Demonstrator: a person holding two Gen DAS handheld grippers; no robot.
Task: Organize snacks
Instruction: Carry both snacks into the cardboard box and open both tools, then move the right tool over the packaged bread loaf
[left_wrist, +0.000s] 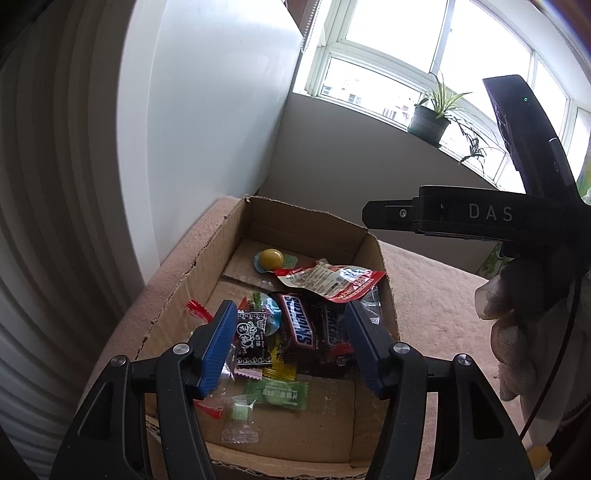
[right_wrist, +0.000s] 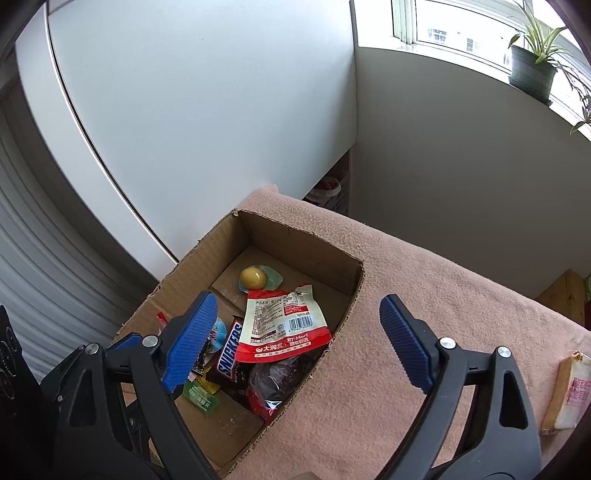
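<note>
With both claws empty above the cardboard box (right_wrist: 236, 240), time to fetch more. Left claw (left_wrist: 291, 343) half wide over the Snickers bars (left_wrist: 301, 325); right claw (right_wrist: 299, 343) very wide over the red pouch (right_wrist: 280, 328). Best to lift straight up, then reach for the wrapped snack (right_wrist: 565, 391) alone on the pink cloth surface (right_wrist: 424, 295). White wall, bright window, potted plant (right_wrist: 532, 70) behind.

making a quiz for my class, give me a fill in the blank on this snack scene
1. The snacks lie inside a ____ box.
2. The brown candy bars carry the brand name ____.
3. Both the left gripper and the right gripper have jaws that stand ____.
4. A wrapped snack lies outside the box on the ____ cloth.

Missing words: cardboard; Snickers; open; pink
</note>
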